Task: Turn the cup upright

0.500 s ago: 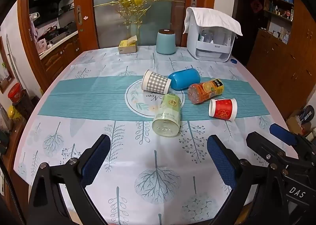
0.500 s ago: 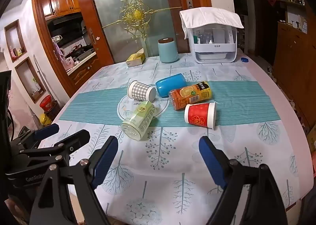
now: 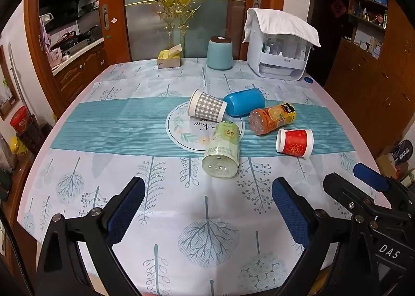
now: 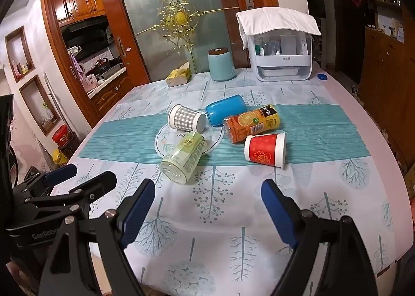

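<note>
Several cups lie on their sides mid-table: a grey checked cup (image 3: 206, 108) (image 4: 186, 121), a blue cup (image 3: 244, 105) (image 4: 225, 110), a green clear cup (image 3: 222, 151) (image 4: 184, 157), an orange juice cup (image 3: 272, 118) (image 4: 251, 123) and a red cup (image 3: 295, 142) (image 4: 265, 150). My left gripper (image 3: 207, 214) is open and empty above the near table edge, short of the green cup. My right gripper (image 4: 207, 214) is open and empty, also short of the cups. Each gripper shows at the edge of the other's view.
At the table's far end stand a light-blue canister (image 3: 219, 53), a tissue box (image 3: 168, 60), a white rack under a towel (image 3: 281, 56) and a small blue cap (image 3: 308, 80). A teal runner (image 3: 111, 124) crosses the table.
</note>
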`<state>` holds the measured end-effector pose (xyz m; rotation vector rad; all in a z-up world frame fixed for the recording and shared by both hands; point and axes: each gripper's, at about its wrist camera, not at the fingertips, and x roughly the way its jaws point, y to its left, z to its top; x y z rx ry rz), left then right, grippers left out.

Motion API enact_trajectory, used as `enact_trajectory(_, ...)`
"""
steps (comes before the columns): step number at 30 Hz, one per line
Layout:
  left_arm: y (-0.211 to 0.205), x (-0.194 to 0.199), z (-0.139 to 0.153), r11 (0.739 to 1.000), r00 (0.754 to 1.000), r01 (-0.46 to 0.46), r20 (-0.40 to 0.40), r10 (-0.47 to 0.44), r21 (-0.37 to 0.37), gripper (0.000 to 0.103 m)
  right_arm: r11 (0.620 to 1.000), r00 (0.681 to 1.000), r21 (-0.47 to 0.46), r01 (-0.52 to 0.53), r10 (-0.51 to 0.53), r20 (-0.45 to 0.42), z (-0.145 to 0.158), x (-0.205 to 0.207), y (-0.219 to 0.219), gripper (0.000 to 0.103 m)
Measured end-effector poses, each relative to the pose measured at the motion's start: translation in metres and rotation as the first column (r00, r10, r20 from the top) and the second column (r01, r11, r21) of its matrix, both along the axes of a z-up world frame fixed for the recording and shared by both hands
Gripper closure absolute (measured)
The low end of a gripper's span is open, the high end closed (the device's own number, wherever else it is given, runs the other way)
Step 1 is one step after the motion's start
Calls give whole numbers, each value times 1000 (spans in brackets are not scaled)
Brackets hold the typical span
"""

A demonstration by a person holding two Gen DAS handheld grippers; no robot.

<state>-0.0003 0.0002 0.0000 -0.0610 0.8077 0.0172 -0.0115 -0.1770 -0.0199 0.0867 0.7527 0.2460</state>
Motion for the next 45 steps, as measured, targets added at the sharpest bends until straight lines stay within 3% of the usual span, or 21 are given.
enact_trajectory(45, 11, -1, -19, 1000, 1000, -5, -22, 5, -5, 6, 1000, 1000, 20, 2, -2, -27, -17, 5, 1, 18)
